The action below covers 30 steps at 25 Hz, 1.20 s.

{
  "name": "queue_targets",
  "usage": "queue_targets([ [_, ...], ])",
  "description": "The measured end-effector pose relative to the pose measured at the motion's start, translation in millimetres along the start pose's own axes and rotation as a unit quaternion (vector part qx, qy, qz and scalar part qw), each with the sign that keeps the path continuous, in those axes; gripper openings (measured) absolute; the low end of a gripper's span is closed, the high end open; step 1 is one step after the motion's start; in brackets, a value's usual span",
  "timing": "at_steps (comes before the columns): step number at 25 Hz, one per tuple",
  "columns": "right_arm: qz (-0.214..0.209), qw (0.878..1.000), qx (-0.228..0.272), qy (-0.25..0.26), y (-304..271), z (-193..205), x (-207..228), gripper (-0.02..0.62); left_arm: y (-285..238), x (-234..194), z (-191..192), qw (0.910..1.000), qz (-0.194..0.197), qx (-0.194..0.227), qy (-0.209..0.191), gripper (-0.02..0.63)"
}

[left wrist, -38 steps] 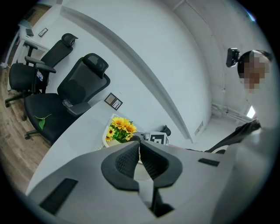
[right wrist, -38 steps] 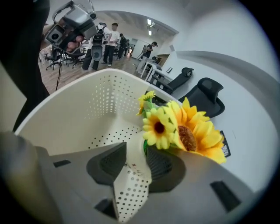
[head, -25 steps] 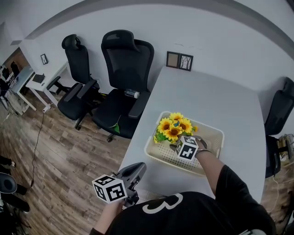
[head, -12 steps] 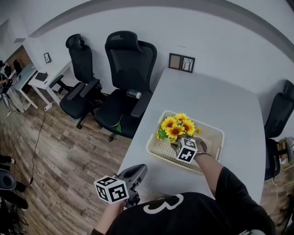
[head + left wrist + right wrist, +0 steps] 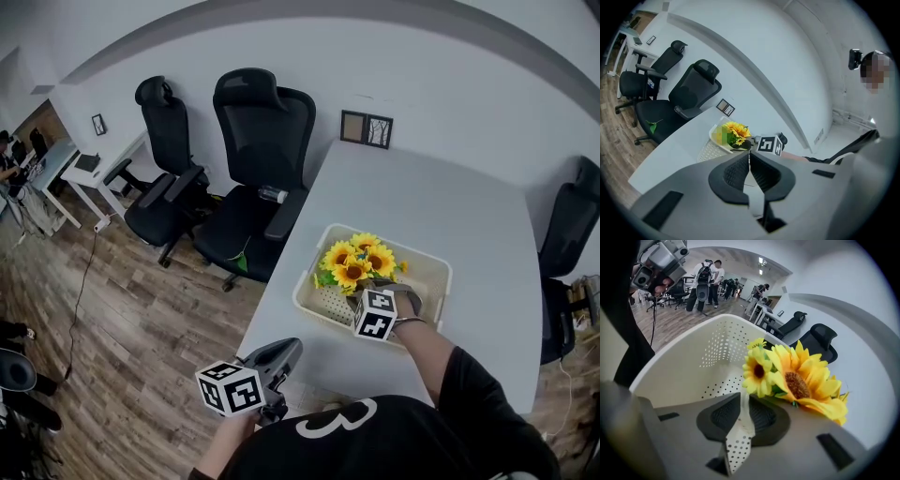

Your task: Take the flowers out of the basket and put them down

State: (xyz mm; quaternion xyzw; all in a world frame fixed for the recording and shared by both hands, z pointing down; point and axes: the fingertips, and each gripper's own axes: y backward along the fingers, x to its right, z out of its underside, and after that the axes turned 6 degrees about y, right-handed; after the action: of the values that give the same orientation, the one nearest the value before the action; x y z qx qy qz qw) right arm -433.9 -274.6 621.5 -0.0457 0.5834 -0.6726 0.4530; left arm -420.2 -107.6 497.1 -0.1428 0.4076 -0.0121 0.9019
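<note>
one basket [image 5: 326,306], one sunflower bunch [image 5: 357,262], two tools: left tool [image 5: 749,157], right tool [image 5: 742,398]; three black chairs [image 5: 261,141] [image 5: 161,131] [image 5: 574,225], one table [image 5: 422,197]

The left gripper [image 5: 749,157] is holding its jaws pressed together with nothing between them. Ahead of the jaw tips, the basket [image 5: 708,151] is sitting on the table [image 5: 670,150] and carrying the flowers [image 5: 733,132]. The right gripper's marker cube [image 5: 769,144] is showing immediately to their right. Office chairs [image 5: 696,89] are standing far left.

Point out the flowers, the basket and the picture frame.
flowers [image 5: 358,261], head view, on the yellow blooms.
basket [image 5: 323,305], head view, on its perforated left side.
picture frame [image 5: 367,128], head view, on the middle of the frame.
</note>
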Motion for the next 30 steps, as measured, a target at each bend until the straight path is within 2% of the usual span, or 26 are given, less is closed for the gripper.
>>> queue_targets([
  [4,0.027,1.000,0.012,0.008,26.8,-5.2,6.4,0.064,-11.1,18.5,3.4,0.9998,0.007,-0.008,-0.014,0.018],
  [11,0.112,0.993,0.033,0.021,117.9,2.6,22.0,0.064,-36.0,72.5,12.5,0.9979,0.036,-0.023,-0.049,0.018],
  [19,0.190,0.982,0.002,0.010,224.5,59.0,29.9,0.064,-71.6,151.1,37.4,0.9914,0.090,-0.049,-0.082,0.018],
  [30,0.226,0.972,-0.040,-0.051,304.4,150.0,-18.1,0.064,-115.3,230.4,101.1,0.9768,0.137,-0.117,-0.116,0.018],
])
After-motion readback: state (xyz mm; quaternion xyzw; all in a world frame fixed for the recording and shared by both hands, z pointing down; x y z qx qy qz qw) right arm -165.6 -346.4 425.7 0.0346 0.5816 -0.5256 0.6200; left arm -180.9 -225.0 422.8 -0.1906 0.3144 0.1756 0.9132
